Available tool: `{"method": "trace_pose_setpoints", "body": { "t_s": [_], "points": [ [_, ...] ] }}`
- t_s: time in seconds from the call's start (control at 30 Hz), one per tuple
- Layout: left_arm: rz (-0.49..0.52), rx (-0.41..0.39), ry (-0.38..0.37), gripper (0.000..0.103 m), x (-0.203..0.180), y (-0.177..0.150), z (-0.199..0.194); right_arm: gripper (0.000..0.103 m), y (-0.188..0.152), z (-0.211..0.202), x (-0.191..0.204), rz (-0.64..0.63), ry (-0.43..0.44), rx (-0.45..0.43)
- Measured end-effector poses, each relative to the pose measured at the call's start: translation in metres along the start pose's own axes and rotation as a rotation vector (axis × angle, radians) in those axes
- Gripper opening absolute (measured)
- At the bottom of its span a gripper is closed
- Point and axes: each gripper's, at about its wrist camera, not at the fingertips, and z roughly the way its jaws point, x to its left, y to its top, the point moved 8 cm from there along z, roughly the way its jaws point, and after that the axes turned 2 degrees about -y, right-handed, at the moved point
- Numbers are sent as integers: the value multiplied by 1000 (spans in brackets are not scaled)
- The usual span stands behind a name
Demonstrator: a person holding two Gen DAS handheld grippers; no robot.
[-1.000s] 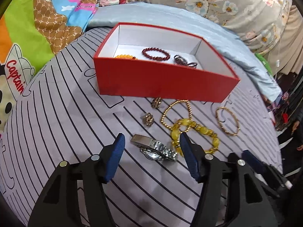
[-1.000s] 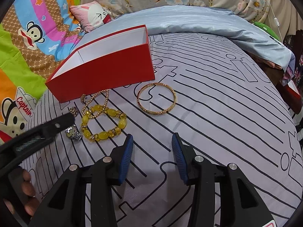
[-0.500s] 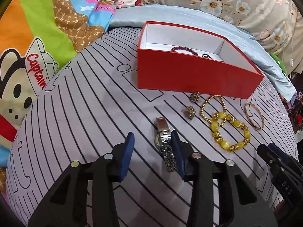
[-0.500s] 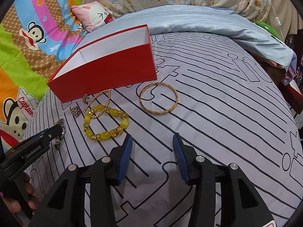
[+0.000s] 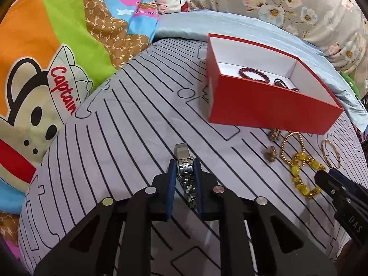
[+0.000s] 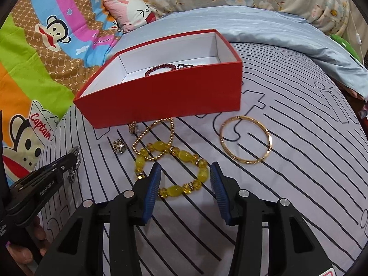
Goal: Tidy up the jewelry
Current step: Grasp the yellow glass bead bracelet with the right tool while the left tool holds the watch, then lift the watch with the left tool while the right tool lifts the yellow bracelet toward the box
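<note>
Two blue-padded fingers of the left gripper are clamped on the silver metal-link wristwatch, whose clasp end sticks out ahead of the pads over the grey bedsheet with black line print. The right gripper hangs with its fingers spread wide apart, holding nothing, just above the yellow bead bracelet lying on the sheet; the bracelet's near arc sits between the two pads. A thin gold bead chain overlaps the yellow bracelet's far side. Just left of it lie a small round rhinestone ornament and a second small ornament close against the box. To the right, apart from the beads, rests a plain gold bangle. Behind all of these stands the open red cardboard box with white lining, with a dark red bead bracelet and a darker bead bracelet inside. A cartoon-monkey blanket lies left of the sheet.
</note>
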Motion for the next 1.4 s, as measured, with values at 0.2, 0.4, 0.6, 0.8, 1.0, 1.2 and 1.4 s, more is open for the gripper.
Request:
{"method": "trace_pose_setpoints", "body": {
  "t_s": [0.2,0.4,0.6,0.8,1.0,1.2,1.4],
  "points": [
    [-19,-12,23,14,15,7,4,45,6,7,6,-14,-4,4],
    [-21,-26,47,14,21,11,8,45,10,14,4,-20,-14,6],
    [-25,-27,46,14,23,14,10,43,13,18,6,-41,-37,4],
    [-27,-27,43,14,23,16,11,34,12,20,9,-76,-73,-1],
    [-28,-27,41,14,23,16,11,22,12,20,6,-72,-88,-2],
    [-31,-27,37,14,23,16,11,10,13,22,10,-84,-84,0],
    [-32,-28,35,14,22,17,12,9,15,23,10,-67,-66,1]
  ]
}}
